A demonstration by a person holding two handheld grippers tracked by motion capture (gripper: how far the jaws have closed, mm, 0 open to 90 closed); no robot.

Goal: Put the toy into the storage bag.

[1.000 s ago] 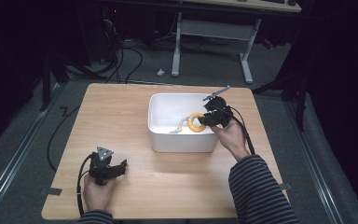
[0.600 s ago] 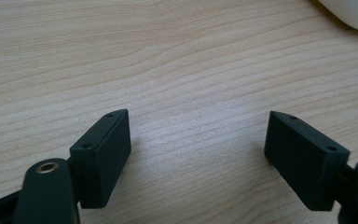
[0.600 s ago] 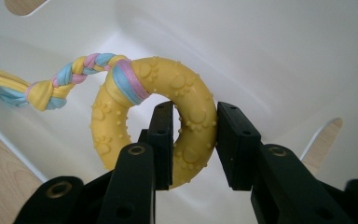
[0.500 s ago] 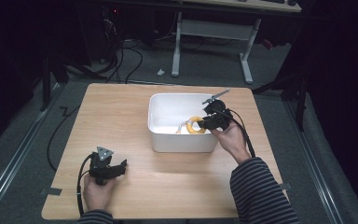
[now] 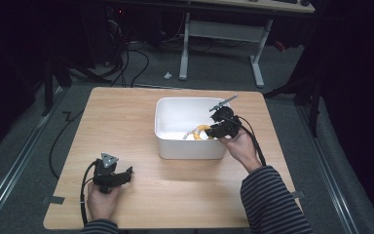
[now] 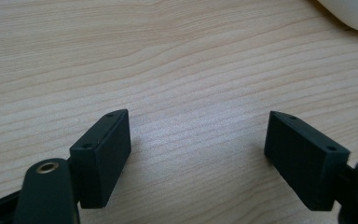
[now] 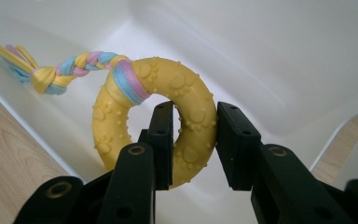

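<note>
Jaws clamp yellow ring (image 7: pixel 186 126), white bin (image 5: pixel 175 114), wooden table (image 5: pixel 126 122)

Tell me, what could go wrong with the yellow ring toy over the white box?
The right gripper pinches just one side of the yellow ring toy, so it might swing or slip out. The braided rope tail sticks out toward the wall of the white bin and may catch on its rim or hang over it when let go. The left gripper rests open far away on the table, so it likely cannot help catch the toy.
</note>
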